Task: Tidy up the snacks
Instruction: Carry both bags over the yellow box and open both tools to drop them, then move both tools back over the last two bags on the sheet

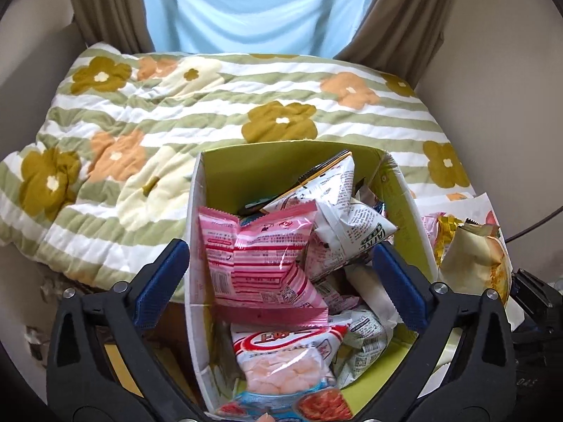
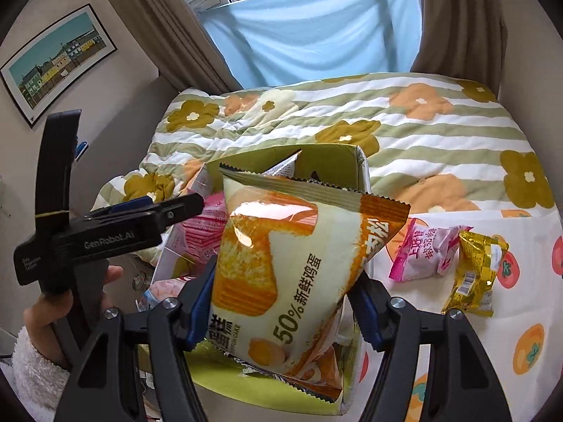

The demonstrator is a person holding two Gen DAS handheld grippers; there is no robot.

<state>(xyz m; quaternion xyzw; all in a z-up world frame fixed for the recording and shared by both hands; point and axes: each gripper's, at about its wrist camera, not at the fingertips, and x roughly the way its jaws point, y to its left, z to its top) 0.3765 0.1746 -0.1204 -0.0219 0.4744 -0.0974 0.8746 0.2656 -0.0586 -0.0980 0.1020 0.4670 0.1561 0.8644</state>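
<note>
A yellow-green cardboard box (image 1: pixel 281 161) stands at the bed's edge and holds several snack packets, with a pink striped packet (image 1: pixel 260 263) on top. My left gripper (image 1: pixel 281 263) is open above the box, its jaws wide apart and empty; it also shows in the right wrist view (image 2: pixel 190 204). My right gripper (image 2: pixel 285 281) is shut on an orange and cream sponge cake packet (image 2: pixel 288 267) and holds it above the box (image 2: pixel 359 165). A pink packet (image 2: pixel 425 249) and a gold packet (image 2: pixel 475 274) lie on the cloth to the right.
A quilt with green stripes and flowers (image 1: pixel 211 105) covers the bed behind the box. A white cloth with an orange fruit print (image 2: pixel 510 334) lies at the right. Curtains and a blue sheet hang at the window. A framed picture (image 2: pixel 56 59) hangs on the left wall.
</note>
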